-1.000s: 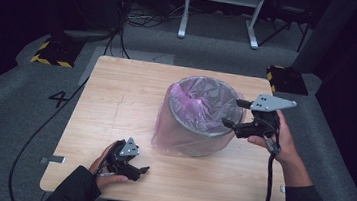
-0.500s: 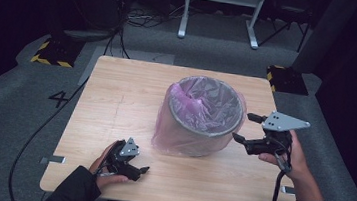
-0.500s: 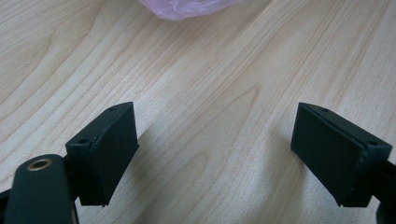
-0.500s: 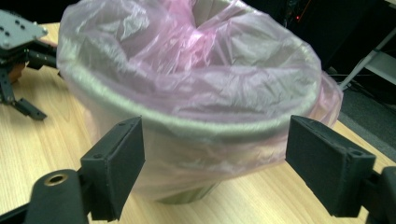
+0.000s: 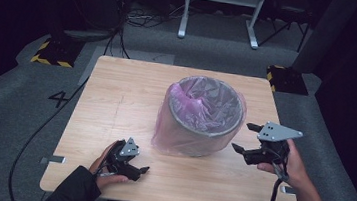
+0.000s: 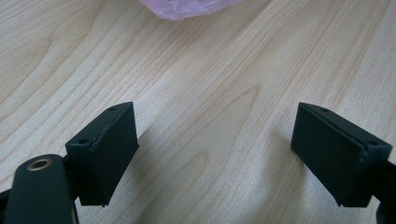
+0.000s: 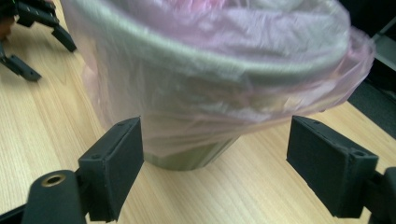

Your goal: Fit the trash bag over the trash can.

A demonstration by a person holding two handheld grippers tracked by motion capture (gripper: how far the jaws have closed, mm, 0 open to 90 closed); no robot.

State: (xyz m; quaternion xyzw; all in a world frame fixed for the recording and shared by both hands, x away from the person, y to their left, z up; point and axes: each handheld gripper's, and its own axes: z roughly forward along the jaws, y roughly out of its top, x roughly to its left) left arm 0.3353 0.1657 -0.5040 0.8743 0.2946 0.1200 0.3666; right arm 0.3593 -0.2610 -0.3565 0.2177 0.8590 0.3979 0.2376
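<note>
One round grey bin (image 5: 198,133) stands on the single light wooden table (image 5: 116,104), lined with one translucent pink plastic bag (image 5: 186,99). Two black two-jaw grippers are held over the tabletop: the left gripper (image 5: 140,171) and the right gripper (image 5: 245,137).

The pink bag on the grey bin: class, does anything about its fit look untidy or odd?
Yes. The pink bag is pulled over the rim of the grey bin but hangs unevenly: it drapes loosely down the left side and bunches on the table, while inside it sits crumpled. Nothing is spilled or torn.
</note>
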